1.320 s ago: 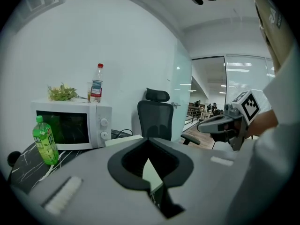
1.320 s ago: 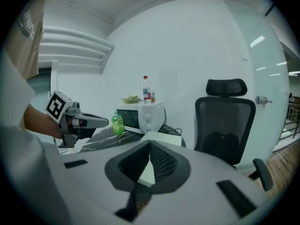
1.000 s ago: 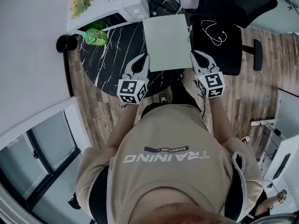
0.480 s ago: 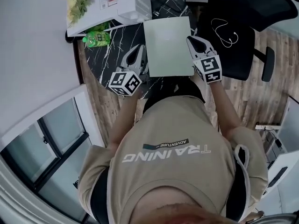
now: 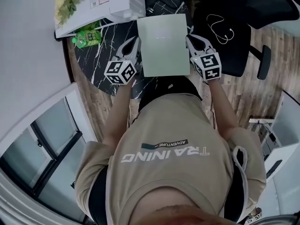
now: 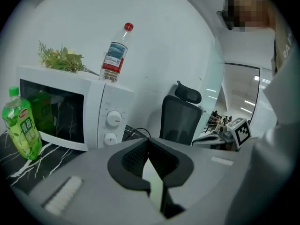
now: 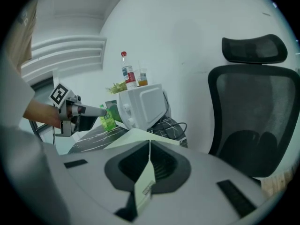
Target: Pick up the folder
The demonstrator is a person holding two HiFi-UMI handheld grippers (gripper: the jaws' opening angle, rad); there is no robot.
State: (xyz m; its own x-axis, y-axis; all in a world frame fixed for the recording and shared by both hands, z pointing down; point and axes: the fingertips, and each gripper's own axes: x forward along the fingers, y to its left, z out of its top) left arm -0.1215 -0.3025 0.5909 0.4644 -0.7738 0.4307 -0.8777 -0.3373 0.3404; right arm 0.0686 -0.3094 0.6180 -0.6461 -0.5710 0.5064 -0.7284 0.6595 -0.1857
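Observation:
A pale green folder [image 5: 161, 43] is held flat over the black marble table [image 5: 105, 55]. My left gripper [image 5: 133, 44] is shut on the folder's left edge. My right gripper [image 5: 189, 40] is shut on its right edge. In the left gripper view a thin green strip of folder [image 6: 153, 179] runs between the closed jaws of the left gripper [image 6: 149, 146]. In the right gripper view the folder's edge [image 7: 145, 182] sits clamped in the right gripper [image 7: 149, 146], and its sheet [image 7: 133, 136] stretches toward the other hand.
A white microwave [image 5: 117, 1] stands at the table's far side with a water bottle [image 6: 115, 55] and a plant [image 6: 61, 59] on top. A green drink bottle [image 5: 86, 37] stands beside it. A black office chair [image 5: 225, 36] carrying a white cable is to the right.
Both grippers, still clamped on the folder, have moved away from the person's body and farther over the table. The left one has also rolled a little.

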